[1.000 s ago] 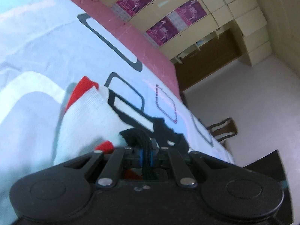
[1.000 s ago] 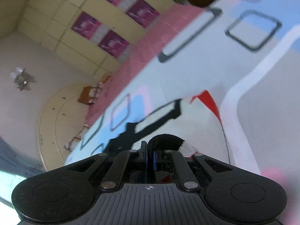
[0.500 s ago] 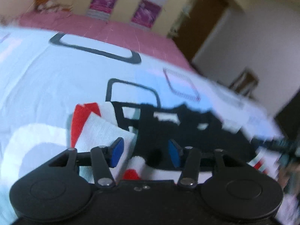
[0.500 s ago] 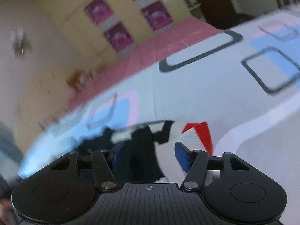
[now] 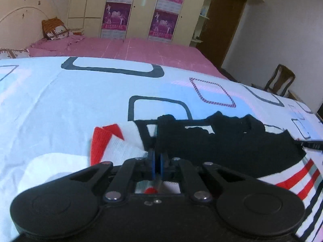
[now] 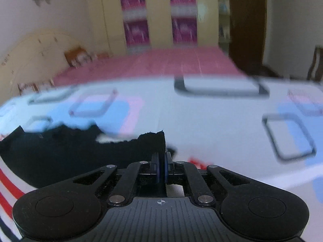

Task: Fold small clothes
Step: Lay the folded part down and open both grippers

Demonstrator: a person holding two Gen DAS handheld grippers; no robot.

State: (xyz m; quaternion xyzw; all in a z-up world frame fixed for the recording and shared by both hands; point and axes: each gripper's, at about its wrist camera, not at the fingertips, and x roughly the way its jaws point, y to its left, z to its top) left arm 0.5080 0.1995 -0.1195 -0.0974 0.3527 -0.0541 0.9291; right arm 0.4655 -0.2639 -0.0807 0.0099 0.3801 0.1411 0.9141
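A small sweater [image 5: 232, 141] lies on the bed; it is black at the top and white with red and dark stripes lower down. A white sleeve with a red cuff [image 5: 101, 139] spreads to the left. My left gripper [image 5: 157, 157] is shut on the black shoulder edge of the sweater. In the right wrist view my right gripper [image 6: 161, 161] is shut on the other black shoulder edge [image 6: 153, 141], with the black body [image 6: 60, 151] spreading to its left. The view is motion-blurred.
The bed has a white sheet [image 5: 80, 92] with printed blue, pink and black rectangles, over a pink cover [image 5: 131, 48]. Pillows [image 5: 54, 28] lie by the headboard. A wardrobe [image 5: 141, 8], a brown door [image 5: 224, 20] and a wooden chair [image 5: 280, 80] stand beyond.
Both grippers were shut and tilted a second ago, opened over the sweater half a second ago, and are now shut on its black shoulder edges. Both views have levelled.
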